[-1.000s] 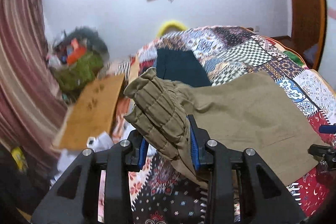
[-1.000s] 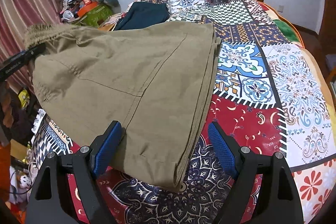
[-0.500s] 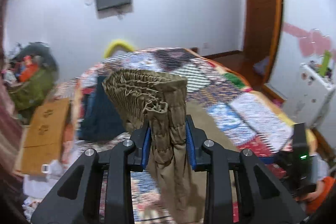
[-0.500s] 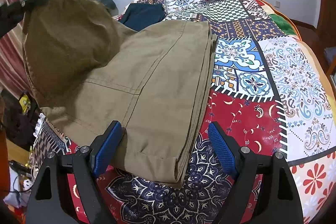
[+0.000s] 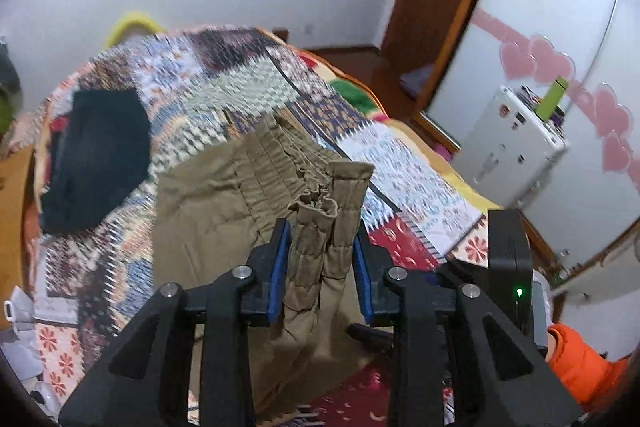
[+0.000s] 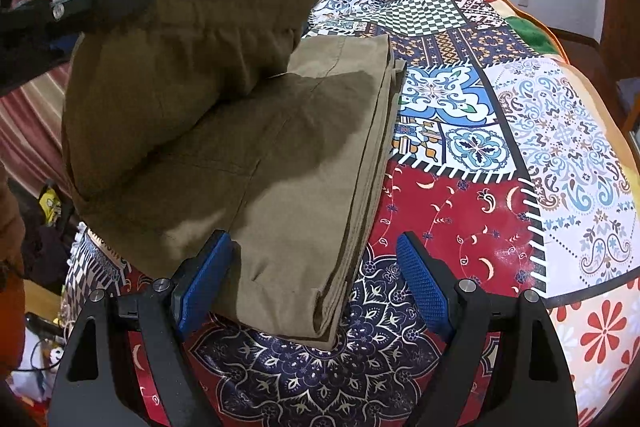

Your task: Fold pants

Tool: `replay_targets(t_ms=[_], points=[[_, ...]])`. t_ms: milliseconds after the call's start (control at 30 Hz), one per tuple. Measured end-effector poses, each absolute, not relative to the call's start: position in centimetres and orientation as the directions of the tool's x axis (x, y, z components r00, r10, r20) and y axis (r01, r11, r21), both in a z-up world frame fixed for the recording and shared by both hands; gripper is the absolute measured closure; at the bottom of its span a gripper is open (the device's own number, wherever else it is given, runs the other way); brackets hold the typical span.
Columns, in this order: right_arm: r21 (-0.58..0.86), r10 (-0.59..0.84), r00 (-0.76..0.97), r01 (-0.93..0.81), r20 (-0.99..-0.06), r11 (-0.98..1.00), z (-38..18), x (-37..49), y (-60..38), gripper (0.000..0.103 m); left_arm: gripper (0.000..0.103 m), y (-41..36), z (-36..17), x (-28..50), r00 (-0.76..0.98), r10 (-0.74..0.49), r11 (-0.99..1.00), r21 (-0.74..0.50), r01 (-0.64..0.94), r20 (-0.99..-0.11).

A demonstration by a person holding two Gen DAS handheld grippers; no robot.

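Olive-tan pants point(image 6: 304, 163) lie folded lengthwise on the patchwork bedspread point(image 6: 480, 211). My left gripper point(image 5: 320, 259) is shut on the gathered elastic waistband point(image 5: 320, 227) and holds it raised over the leg part; it also shows in the right wrist view point(image 6: 104, 3), carrying the waist end point(image 6: 192, 39) above the lower layer. My right gripper point(image 6: 312, 279) is open, its blue pads point(image 6: 420, 283) on either side of the hem end of the pants, above the cloth.
A dark folded garment point(image 5: 96, 155) lies on the bed's far left. A white appliance point(image 5: 516, 143) and a wooden door frame point(image 5: 440, 27) stand to the right. Clutter and a striped curtain point(image 6: 28, 123) are off the bed's left edge.
My left gripper has swung the waistband up and over toward the hem end, so the upper part now hangs above the lower layer. My right gripper has stayed still and open.
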State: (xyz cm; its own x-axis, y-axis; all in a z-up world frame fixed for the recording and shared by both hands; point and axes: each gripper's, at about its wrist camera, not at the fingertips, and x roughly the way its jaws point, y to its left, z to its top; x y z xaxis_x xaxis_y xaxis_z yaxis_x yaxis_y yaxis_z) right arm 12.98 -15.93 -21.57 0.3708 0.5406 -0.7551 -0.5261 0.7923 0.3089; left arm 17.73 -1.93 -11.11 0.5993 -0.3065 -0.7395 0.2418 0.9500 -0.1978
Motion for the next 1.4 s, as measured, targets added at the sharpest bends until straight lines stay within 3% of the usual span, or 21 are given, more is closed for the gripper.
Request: replay_targets(t_ms=[100,167,267,433,700,967,1067,1133,1233,1400], points=[[0.313,0.542,0.370,-0.523,-0.755,0.793,-21.6,13.0,-16.0,0.021,0.054,-2.1,-11.5,17.5,0.557,-0.342,0.938,-0.235,0.256,-0.757],[0.314,0.543,0.370,-0.522,-0.754,0.793,-21.7,13.0,-16.1,0.021,0.036,-2.0,-11.6,17.2,0.563,-0.343,0.938,-0.238,0.253,-0.751],[0.314,0.542,0.372,-0.520,-0.754,0.794,-21.7,13.0,-16.2,0.021,0.024,-1.6,-11.1,16.9,0.610,-0.286,0.956,-0.174,0.238,-0.739],[0.311,0.538,0.374,-0.518,-0.755,0.797,-21.6,12.9,-16.5,0.021,0.018,0.8,-10.8,18.6,0.665,-0.143,0.986,-0.048,0.159,-0.733],[0.316,0.537,0.375,-0.509,-0.755,0.800,-21.5,12.6,-17.1,0.021,0.014,6.5,-12.7,26.3,0.615,-0.027,0.998,0.009,0.055,-0.788],[0.323,0.526,0.377,-0.483,-0.762,0.814,-21.6,12.9,-17.8,0.021,0.014,8.4,-19.0,33.7,0.474,0.007,1.000,0.018,0.018,-0.880],[0.321,0.516,0.379,-0.470,-0.768,0.822,-21.7,13.1,-18.2,0.021,0.014,8.0,-22.6,35.5,0.386,0.077,0.995,0.097,0.034,-0.919],[0.314,0.506,0.382,-0.464,-0.773,0.829,-21.8,13.2,-18.5,0.021,0.012,7.9,-24.7,35.8,0.352,0.149,0.983,0.176,0.045,-0.924],[0.291,0.489,0.386,-0.467,-0.783,0.835,-21.6,13.3,-18.9,0.021,0.003,8.4,-25.1,35.0,0.388,0.160,0.981,0.189,0.038,-0.908],[0.253,0.459,0.405,-0.466,-0.791,0.848,-21.0,13.2,-20.1,0.021,0.002,9.4,-24.7,32.2,0.404,0.202,0.966,0.250,0.070,-0.892]])
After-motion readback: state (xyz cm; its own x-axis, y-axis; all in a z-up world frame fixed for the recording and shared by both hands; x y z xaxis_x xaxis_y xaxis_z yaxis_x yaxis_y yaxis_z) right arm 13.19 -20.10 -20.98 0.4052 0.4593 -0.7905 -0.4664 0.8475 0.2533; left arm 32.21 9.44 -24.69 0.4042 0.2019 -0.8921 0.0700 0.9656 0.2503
